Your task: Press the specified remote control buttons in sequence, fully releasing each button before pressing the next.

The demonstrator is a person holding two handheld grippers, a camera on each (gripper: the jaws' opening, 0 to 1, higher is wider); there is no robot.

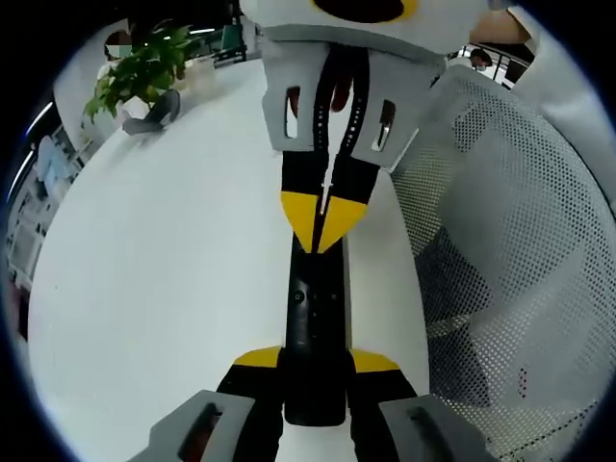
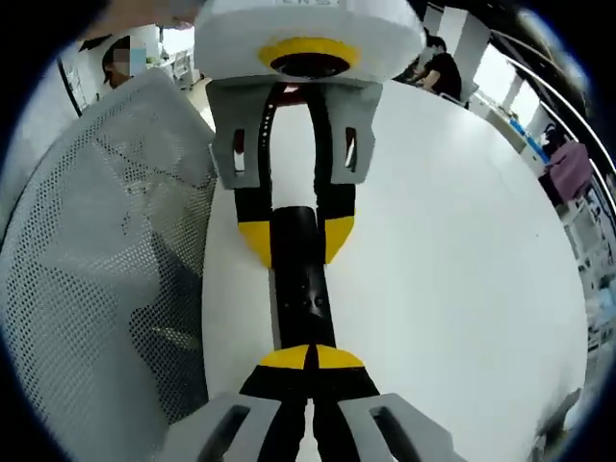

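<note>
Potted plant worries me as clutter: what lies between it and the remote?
In the left gripper view, only bare white table separates the potted plant from the remote.

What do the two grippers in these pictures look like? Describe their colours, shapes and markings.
Both match. The left gripper has two jaws with pale grey, slotted bases, black middles and yellow tips. The right gripper has the same grey, black and yellow jaws. Seen from opposite, each has a white body with a yellow-ringed round opening. The slots in the grey parts are narrow and upright. No cables or sleeves can be made out.
</note>
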